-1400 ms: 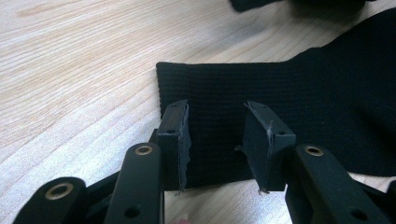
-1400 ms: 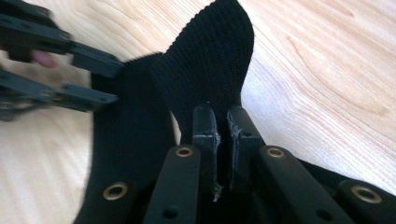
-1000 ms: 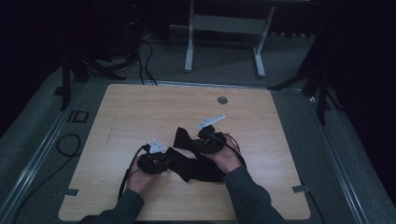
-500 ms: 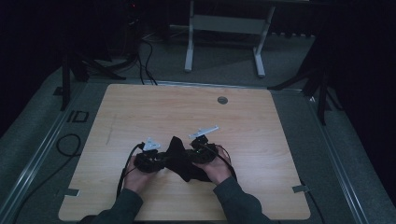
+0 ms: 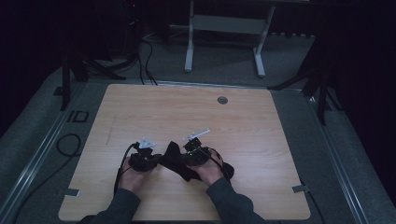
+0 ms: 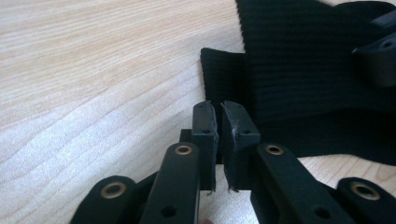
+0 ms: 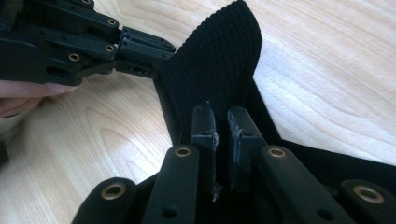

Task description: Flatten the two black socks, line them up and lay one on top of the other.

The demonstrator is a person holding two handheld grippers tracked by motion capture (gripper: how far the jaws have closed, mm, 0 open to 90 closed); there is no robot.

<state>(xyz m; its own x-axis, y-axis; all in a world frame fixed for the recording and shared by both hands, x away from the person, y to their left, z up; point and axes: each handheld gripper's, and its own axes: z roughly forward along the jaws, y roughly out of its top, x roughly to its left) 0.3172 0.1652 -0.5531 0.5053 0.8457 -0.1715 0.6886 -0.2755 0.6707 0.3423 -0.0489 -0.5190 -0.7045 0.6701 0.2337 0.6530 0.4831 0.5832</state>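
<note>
A black ribbed cloth point(image 5: 175, 161) lies bunched on the wooden table point(image 5: 187, 116) near its front edge, between my two grippers. My left gripper point(image 5: 156, 161) sits at the cloth's left side. Its jaws stand almost together on the cloth's edge point(image 6: 224, 79), as the left gripper point(image 6: 219, 109) view and the left gripper point(image 7: 154, 65) seen from the right both show. My right gripper point(image 5: 180, 156) is shut on a fold of the cloth point(image 7: 219, 60), which rises upright between the jaws of the right gripper point(image 7: 222, 114). Part of the right gripper point(image 6: 378, 56) lies over the cloth.
A round grommet point(image 5: 222, 100) sits near the table's far edge. A grey metal stand point(image 5: 224, 28) is on the floor behind the table. A cable loop point(image 5: 65, 144) lies on the floor at the left. Bare wood stretches across the table's far half.
Both hands have drawn back toward the front edge and come closer together. The cloth between them has bunched up.
</note>
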